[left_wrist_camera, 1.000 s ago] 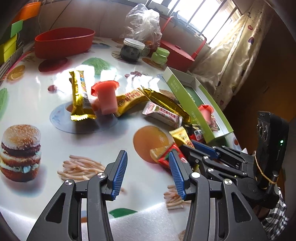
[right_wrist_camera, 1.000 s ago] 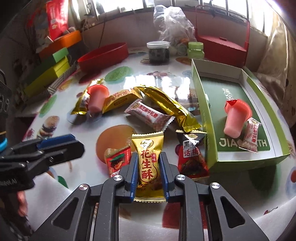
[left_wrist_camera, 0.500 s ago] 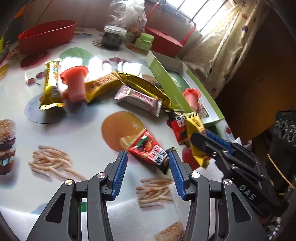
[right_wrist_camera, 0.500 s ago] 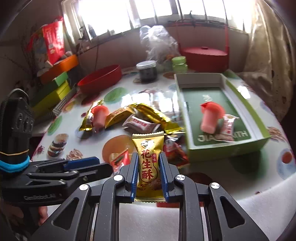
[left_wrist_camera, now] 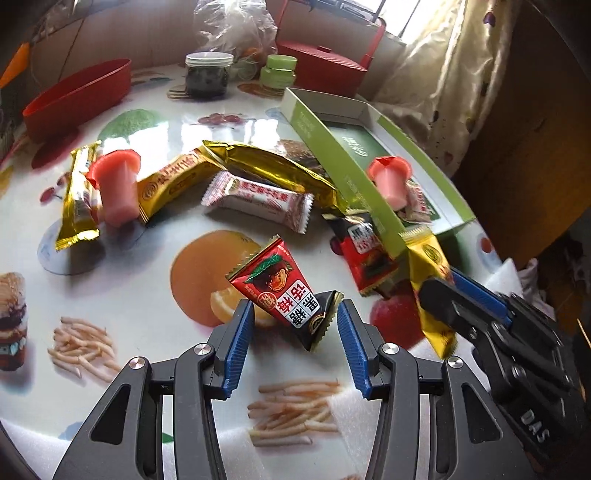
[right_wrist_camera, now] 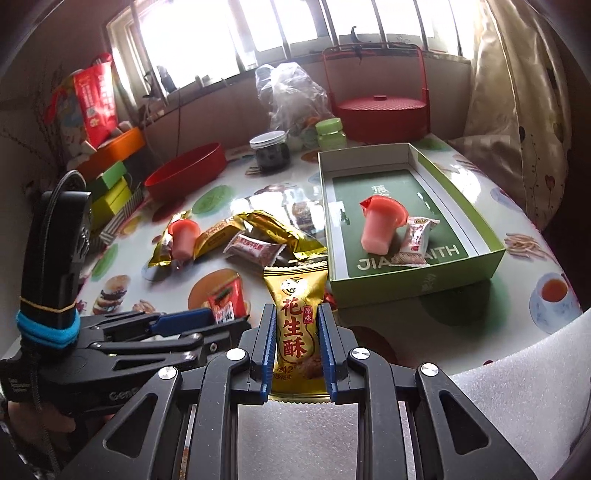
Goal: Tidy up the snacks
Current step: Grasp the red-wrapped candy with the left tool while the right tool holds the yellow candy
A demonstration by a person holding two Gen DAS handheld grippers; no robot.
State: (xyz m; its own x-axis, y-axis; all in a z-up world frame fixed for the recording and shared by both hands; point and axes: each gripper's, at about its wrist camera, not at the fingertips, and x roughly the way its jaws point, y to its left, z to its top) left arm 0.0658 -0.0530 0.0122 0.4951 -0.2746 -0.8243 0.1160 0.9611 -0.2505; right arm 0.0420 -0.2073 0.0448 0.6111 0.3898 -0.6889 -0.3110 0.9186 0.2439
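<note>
My right gripper (right_wrist_camera: 297, 328) is shut on a gold peanut-candy packet (right_wrist_camera: 297, 325) and holds it above the table's front edge, left of the green box (right_wrist_camera: 480, 229); the gripper and packet also show in the left wrist view (left_wrist_camera: 432, 280). The box holds a pink jelly cup (right_wrist_camera: 380, 229) and a small wrapped candy (right_wrist_camera: 417, 236). My left gripper (left_wrist_camera: 295, 325) is open, its jaws either side of a red and black snack packet (left_wrist_camera: 284, 291) lying on the table. More gold bars (left_wrist_camera: 266, 166), a pink-white bar (left_wrist_camera: 258, 195) and a second jelly cup (left_wrist_camera: 118, 188) lie beyond.
A red-black packet (left_wrist_camera: 365, 254) leans against the box's near wall. At the back stand a red oval bowl (left_wrist_camera: 77, 96), a dark jar (left_wrist_camera: 207, 75), a green jar (left_wrist_camera: 279, 72), a plastic bag (left_wrist_camera: 236, 33) and a red basket (right_wrist_camera: 380, 110). Coloured boxes (right_wrist_camera: 110, 188) stand at the left.
My left gripper has moved forward so the red and black packet lies between its open jaws. My right gripper has lifted the gold packet up and back from the table.
</note>
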